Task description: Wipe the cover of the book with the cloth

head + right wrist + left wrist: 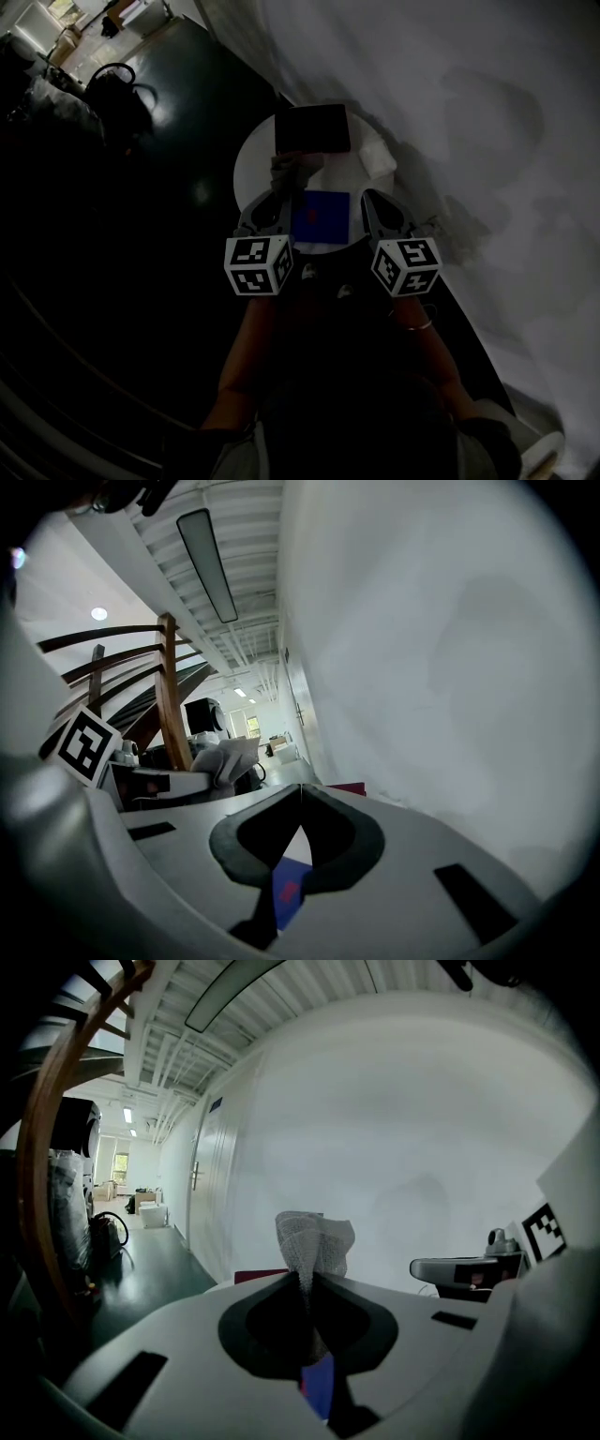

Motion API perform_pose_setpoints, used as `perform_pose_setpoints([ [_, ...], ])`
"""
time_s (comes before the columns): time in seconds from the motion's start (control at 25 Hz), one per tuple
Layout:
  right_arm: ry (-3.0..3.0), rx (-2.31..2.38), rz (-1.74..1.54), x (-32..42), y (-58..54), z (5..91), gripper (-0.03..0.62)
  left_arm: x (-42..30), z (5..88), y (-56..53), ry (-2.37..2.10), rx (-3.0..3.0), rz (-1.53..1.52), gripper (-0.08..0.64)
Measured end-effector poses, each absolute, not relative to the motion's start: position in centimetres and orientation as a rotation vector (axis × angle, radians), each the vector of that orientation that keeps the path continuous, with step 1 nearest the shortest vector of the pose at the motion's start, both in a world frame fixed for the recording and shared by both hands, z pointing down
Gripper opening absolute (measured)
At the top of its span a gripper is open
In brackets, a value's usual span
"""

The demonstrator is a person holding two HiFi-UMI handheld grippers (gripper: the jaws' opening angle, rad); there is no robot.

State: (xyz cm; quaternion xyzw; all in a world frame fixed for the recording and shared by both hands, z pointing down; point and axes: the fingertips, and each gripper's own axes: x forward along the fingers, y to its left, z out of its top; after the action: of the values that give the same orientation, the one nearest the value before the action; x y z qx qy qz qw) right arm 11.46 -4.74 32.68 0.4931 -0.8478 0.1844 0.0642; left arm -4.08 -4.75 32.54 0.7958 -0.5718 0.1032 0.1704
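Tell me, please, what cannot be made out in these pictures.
Head view, too dim: marks on the blue book, title of the dark book.
Both gripper views: jaws leave only a sliver of the blue book.
Left gripper view: the left gripper hides where the cloth ends.

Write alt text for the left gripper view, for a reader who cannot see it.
The left gripper is shut on a white cloth that bunches up above its jaws. A blue book shows below them, a white wall behind.
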Motion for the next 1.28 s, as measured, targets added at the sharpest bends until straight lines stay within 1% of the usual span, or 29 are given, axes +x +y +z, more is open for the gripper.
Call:
perform_pose_setpoints([
  [0.56, -2.640, 1.461, 0.306, 11.9, -2.3, 28.4, 0.028, -2.1, 29.7, -2.1, -1.651, 2.332, 0.242, 0.034],
  [1.28, -2.679, 1.478, 0.241, 12.8, -1.0, 27.2, 0.028, -1.7, 28.2, -0.3, -1.705, 2.359, 0.190, 0.034],
])
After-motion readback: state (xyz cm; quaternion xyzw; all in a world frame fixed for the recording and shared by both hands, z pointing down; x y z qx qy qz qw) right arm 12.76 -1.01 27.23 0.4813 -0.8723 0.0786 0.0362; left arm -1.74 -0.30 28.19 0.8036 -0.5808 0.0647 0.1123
